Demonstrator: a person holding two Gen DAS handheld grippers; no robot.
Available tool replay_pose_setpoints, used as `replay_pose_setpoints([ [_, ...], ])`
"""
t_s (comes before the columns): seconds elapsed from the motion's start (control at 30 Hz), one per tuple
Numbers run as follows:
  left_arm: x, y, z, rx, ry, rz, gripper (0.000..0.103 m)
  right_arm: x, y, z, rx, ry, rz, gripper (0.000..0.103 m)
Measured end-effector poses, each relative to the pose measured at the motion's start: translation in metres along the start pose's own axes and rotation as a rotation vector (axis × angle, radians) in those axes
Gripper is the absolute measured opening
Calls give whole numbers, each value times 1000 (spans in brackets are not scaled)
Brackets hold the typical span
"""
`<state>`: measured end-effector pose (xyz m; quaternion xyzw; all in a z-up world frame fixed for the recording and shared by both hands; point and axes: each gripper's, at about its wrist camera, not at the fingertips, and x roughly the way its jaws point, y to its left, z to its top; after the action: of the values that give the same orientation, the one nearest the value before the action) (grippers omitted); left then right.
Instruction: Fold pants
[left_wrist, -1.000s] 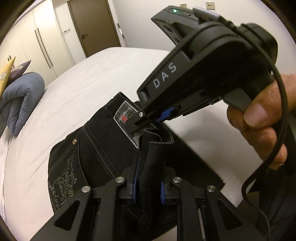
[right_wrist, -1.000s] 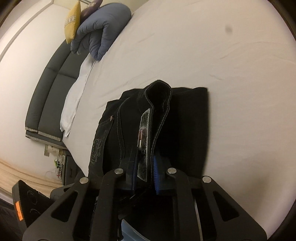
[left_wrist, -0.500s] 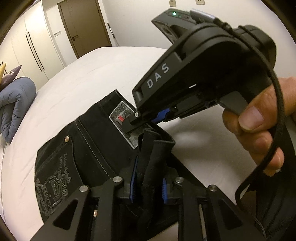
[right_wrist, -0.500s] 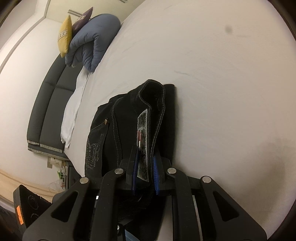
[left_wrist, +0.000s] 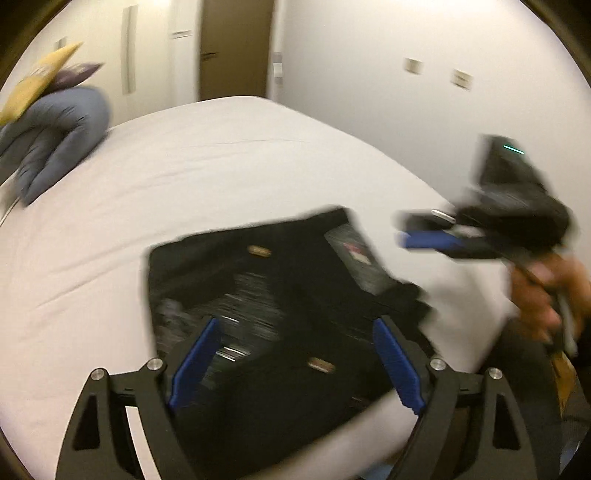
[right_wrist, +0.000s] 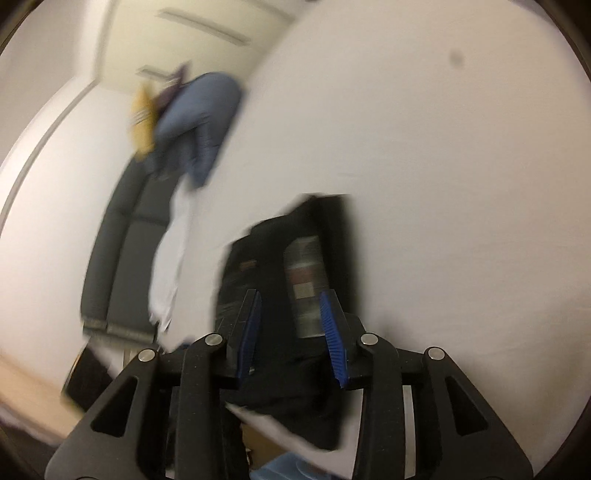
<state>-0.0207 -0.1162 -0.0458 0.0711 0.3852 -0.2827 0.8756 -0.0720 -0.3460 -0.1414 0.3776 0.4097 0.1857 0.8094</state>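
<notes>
Lying folded into a compact dark bundle near the edge of the white bed, the black pants show a grey waistband patch with a red mark, two brass rivets and pale pocket stitching, all smeared by blur. Left wrist view: left gripper hangs over the bundle, tilted down, jaws just spread wide, blue pads clear of the cloth, nothing held. Right gripper sits off to the right, held by a hand, apart from the pants. Right wrist view: pants lie flat on the sheet, patch upward; right gripper above them, jaws just parted, pads off the fabric. Blue pillow far off.
</notes>
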Motion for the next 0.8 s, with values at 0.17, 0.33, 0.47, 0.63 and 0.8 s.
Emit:
replay_pose_setpoints([
  [0.17,47,58,35,-104,66,0,60,53,8,-12,-53,142,-149,31],
  [0.33,100,83,43,-142,183,25,46,63,-14,-20,1,128,-211,3],
  [0.47,97,80,24,-130,185,33,44,65,-12,-26,-15,104,-215,3],
  [0.63,64,60,-19,-86,161,37,44,70,-5,-29,-31,93,-248,2],
  [0.8,25,42,-63,-37,123,53,44,72,0,-28,-39,83,-266,2],
])
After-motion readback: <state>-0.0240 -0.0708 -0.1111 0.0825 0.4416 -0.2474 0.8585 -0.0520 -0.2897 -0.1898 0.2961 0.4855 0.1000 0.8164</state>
